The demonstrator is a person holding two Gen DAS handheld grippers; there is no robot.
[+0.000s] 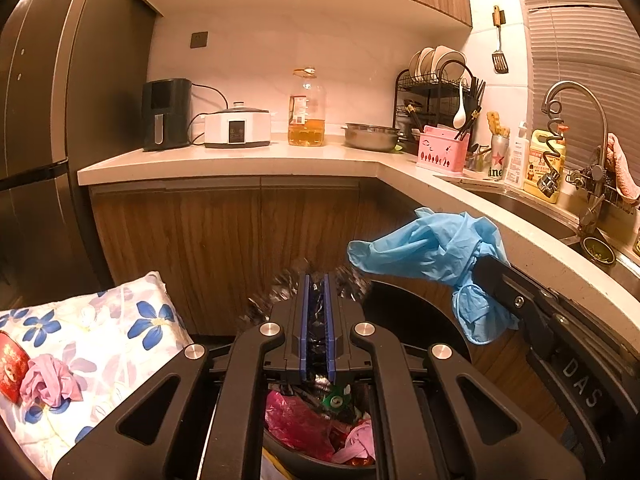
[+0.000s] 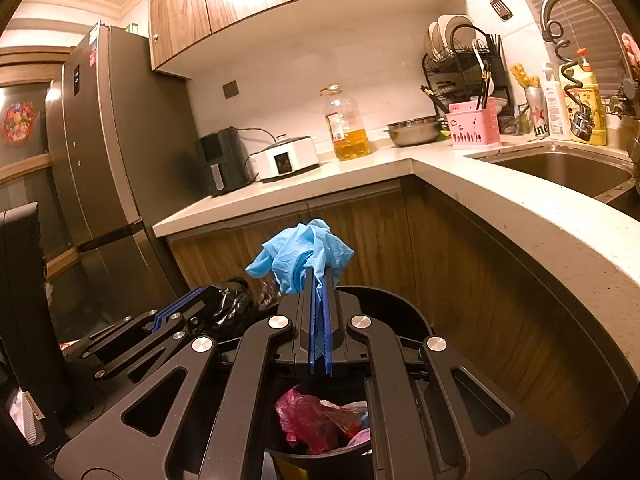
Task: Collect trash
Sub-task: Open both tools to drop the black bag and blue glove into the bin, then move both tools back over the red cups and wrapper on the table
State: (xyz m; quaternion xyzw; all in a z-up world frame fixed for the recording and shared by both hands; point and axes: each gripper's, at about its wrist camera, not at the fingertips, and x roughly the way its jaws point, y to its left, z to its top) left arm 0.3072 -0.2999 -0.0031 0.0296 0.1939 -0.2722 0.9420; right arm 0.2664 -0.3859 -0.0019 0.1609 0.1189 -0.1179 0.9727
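Observation:
My left gripper (image 1: pixel 317 280) is shut on the black trash bag (image 1: pixel 280 292), holding its crinkled edge above the black bin (image 1: pixel 420 312). The bin holds red and pink trash (image 1: pixel 304 420). My right gripper (image 2: pixel 319 276) is shut on a crumpled blue glove (image 2: pixel 304 252) and holds it above the bin (image 2: pixel 384 304). In the left wrist view the glove (image 1: pixel 436 252) hangs from the right gripper at the right. In the right wrist view the left gripper (image 2: pixel 200 300) sits at the left with the bag (image 2: pixel 236 304) in it.
A floral pillow (image 1: pixel 100 328) lies at the left with a pink crumpled glove (image 1: pixel 48 380) and a red can (image 1: pixel 10 368) on it. The counter (image 1: pixel 440 184) wraps around the right with a sink (image 2: pixel 560 168), bottles and a dish rack. A fridge (image 2: pixel 104 152) stands at left.

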